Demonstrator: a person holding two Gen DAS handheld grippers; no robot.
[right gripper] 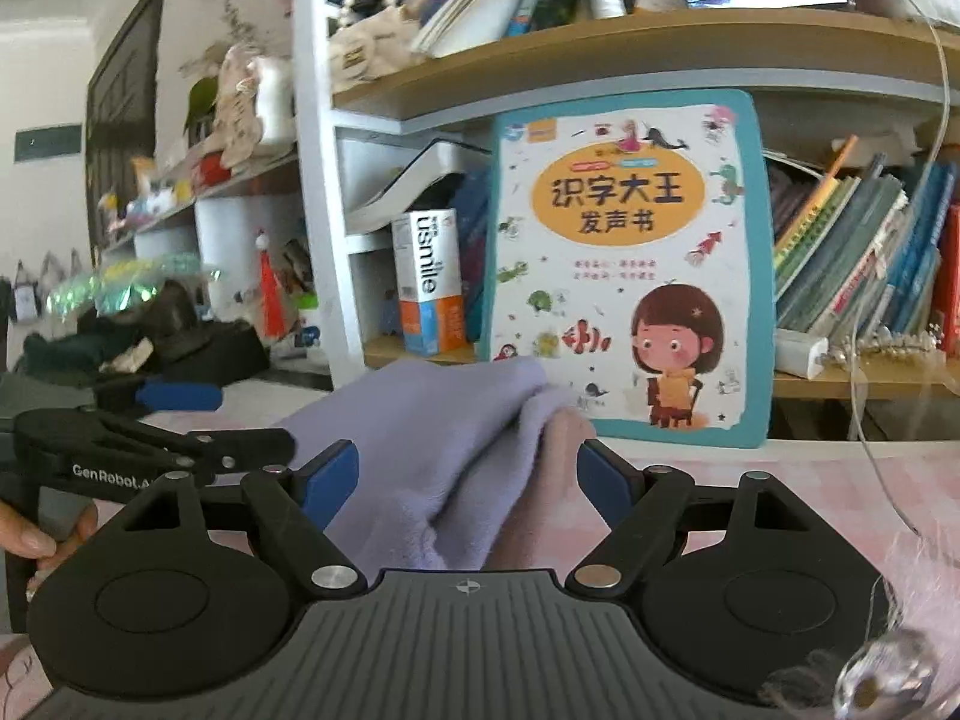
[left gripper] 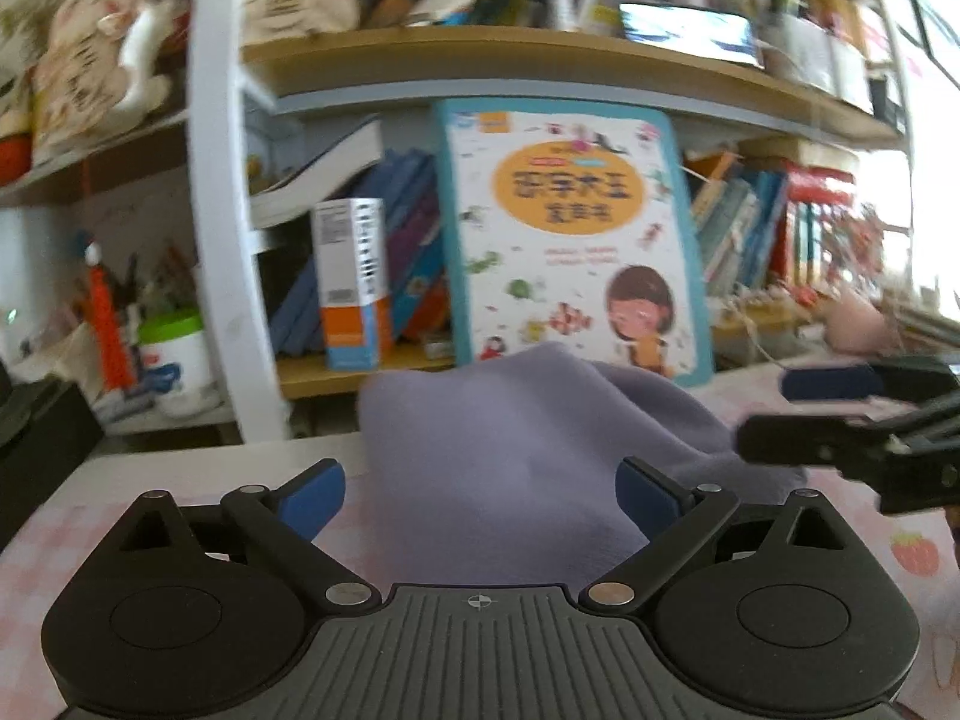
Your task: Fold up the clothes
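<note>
- Left wrist view: the left gripper point(left gripper: 480, 495) is seen spread wide, nothing grasped; the lilac cloth point(left gripper: 510, 450) is heaped at 12 o'clock on the table point(left gripper: 150, 480), the right gripper point(left gripper: 774, 414) at 3 o'clock.
- Right wrist view: the right gripper point(right gripper: 468, 477) is likewise released, the cloth point(right gripper: 420, 444) lying between its fingers; a picture book point(right gripper: 630, 264) is propped at 12 o'clock.

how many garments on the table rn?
1 visible. A purple garment lies bunched on the pink table, in front of the picture book, between both open tongs. Others may lie out of view.

A home: cluttered bookshelf point(right gripper: 600, 54), children's book point(right gripper: 624, 264).
</note>
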